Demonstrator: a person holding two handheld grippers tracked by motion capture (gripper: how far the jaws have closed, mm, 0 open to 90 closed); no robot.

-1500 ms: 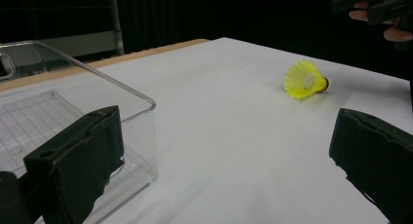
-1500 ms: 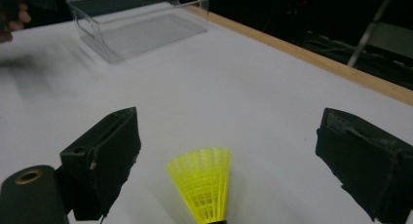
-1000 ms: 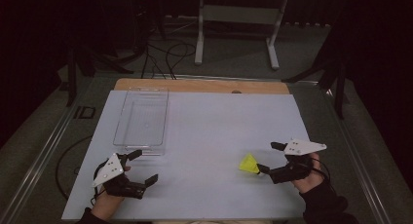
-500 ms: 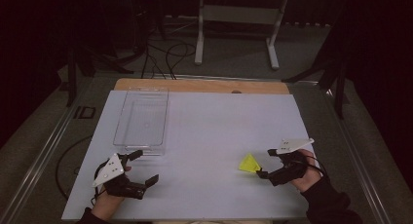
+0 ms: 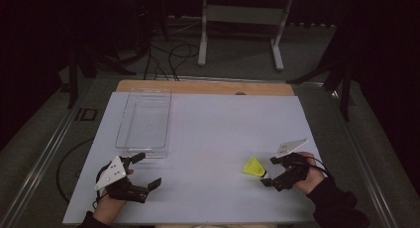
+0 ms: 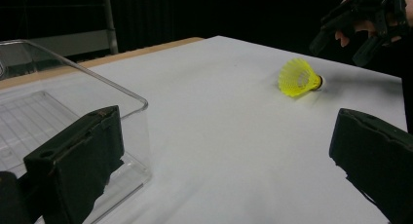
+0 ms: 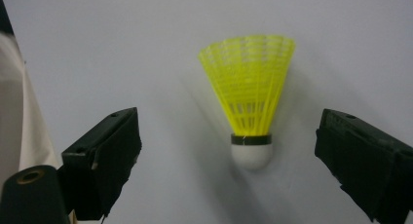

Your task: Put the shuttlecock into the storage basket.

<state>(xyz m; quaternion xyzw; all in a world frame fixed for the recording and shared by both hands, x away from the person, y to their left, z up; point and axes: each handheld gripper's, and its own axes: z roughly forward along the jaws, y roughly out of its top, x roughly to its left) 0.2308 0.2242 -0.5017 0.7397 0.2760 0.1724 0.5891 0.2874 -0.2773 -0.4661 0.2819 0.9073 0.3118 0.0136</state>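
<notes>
white table sheet (image 5: 208, 139); dark room behind

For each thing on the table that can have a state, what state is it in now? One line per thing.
Shuttlecock: lying on its side on the white table, free, cork end toward the right gripper.
Clear container: upright, open on top, empty.
Left gripper: open, holding nothing, beside the container's near end.
Right gripper: open, holding nothing, jaws apart on either side of the shuttlecock's cork, not touching it.
</notes>
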